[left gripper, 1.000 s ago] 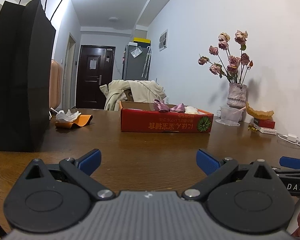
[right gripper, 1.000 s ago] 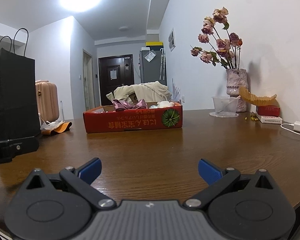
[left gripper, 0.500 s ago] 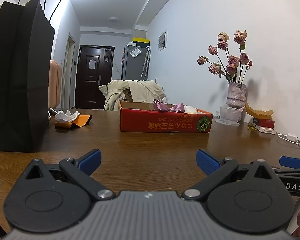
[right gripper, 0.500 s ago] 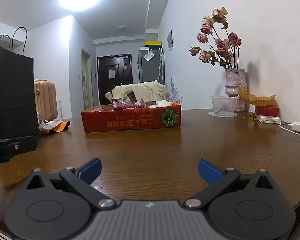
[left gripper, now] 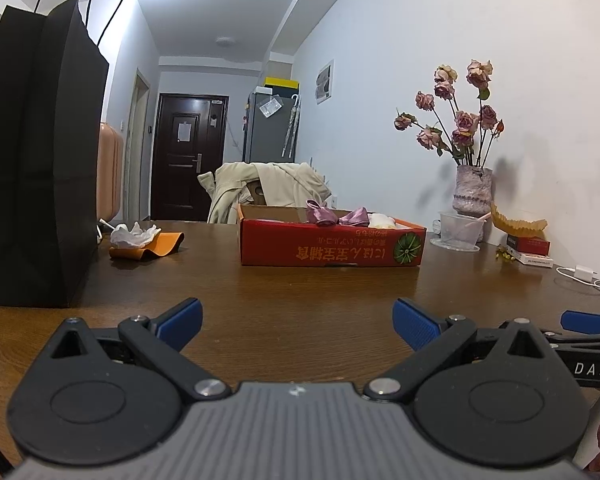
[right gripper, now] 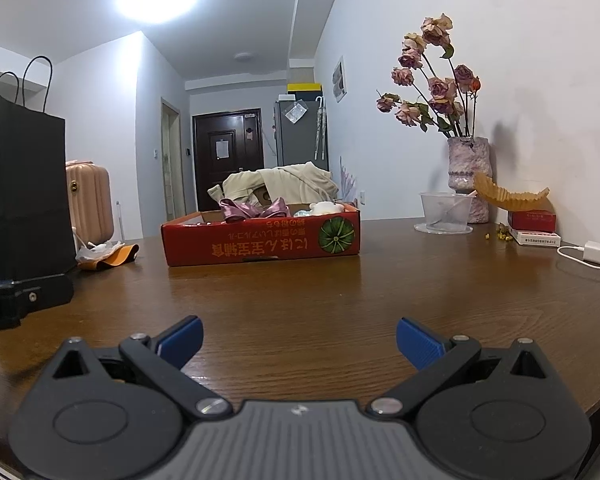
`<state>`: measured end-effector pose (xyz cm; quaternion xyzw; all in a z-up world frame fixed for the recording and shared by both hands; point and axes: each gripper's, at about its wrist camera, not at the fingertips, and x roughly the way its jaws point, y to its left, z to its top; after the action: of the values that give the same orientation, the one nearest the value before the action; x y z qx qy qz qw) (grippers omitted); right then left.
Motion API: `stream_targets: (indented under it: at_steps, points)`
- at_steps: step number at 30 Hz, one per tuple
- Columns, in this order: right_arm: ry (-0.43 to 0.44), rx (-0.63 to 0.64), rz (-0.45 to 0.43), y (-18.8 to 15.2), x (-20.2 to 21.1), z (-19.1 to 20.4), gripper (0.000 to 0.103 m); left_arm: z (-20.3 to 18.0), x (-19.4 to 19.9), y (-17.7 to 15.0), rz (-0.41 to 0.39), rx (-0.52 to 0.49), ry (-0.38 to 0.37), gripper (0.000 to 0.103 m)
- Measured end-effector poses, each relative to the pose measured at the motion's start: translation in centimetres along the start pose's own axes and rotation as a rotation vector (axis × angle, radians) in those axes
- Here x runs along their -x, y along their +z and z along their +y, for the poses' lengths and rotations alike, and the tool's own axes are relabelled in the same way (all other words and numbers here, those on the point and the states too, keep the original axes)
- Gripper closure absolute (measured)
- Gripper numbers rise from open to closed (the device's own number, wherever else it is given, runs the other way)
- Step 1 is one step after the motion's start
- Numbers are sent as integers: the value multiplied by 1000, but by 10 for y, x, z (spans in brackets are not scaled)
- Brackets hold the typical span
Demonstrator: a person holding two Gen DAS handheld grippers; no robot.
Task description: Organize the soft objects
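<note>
Left gripper (left gripper: pixel 297 322) wide apart, empty; right gripper (right gripper: pixel 299 340) likewise.

right tool (right gripper: pixel 299 342) nearer the red box (right gripper: pixel 260 238), slightly more rightward view

The red box (left gripper: pixel 332 247) wall hides the lower parts of the purple cloth (left gripper: pixel 336 216) and white item (left gripper: pixel 382 220).

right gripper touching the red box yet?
Apart. The right wrist view shows the right gripper open, with a wide stretch of bare table between its fingertips and the red box.
</note>
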<state>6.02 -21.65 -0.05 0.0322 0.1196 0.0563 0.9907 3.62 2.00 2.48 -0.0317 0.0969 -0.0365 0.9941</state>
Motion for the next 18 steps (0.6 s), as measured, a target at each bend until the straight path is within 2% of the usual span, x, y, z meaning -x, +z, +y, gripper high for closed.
stream_targets:
  at_steps: [11, 18]
  points:
    - [0, -3, -6, -1, 1, 1, 0, -3, 3, 5, -21, -16, -16, 0]
    - [-3, -6, -9, -1, 2, 1, 0, -5, 4, 3, -31, -20, 1, 0]
